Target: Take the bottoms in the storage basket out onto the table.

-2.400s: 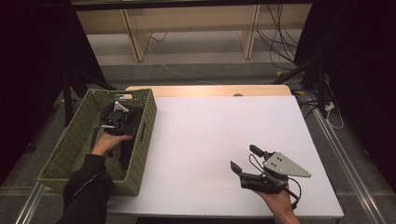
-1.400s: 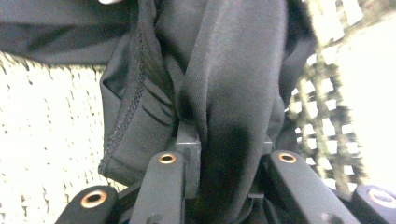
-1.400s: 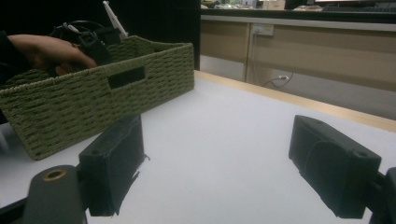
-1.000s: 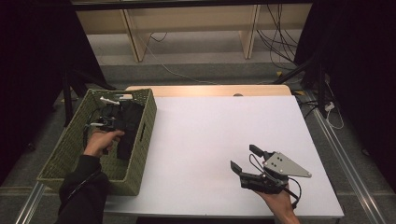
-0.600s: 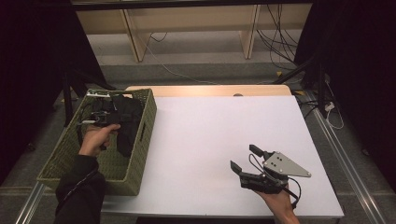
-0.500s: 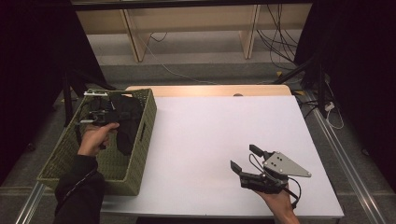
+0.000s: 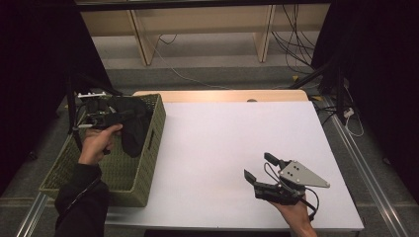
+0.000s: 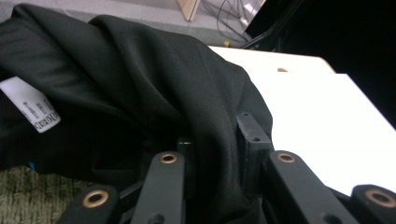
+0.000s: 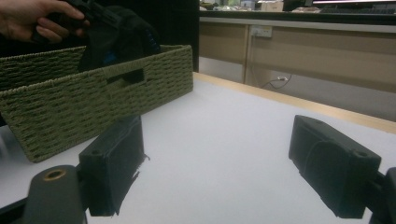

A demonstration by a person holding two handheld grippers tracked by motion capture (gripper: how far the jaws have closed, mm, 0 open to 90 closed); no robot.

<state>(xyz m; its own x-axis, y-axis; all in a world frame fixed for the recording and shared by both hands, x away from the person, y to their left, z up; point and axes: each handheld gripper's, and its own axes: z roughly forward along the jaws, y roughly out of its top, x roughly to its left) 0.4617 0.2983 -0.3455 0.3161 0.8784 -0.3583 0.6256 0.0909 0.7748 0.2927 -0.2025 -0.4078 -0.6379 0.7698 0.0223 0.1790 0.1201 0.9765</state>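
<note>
A woven basket is set on the bench along its left edge. A garment is held above the basket's far end, hanging into it, gripped by the left gripper. The right gripper is held over the bench's near right corner, well apart from the basket.

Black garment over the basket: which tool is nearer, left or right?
Left. The left tool is shut on the black garment above the green wicker basket. The right tool sits open, far across the white table.
</note>
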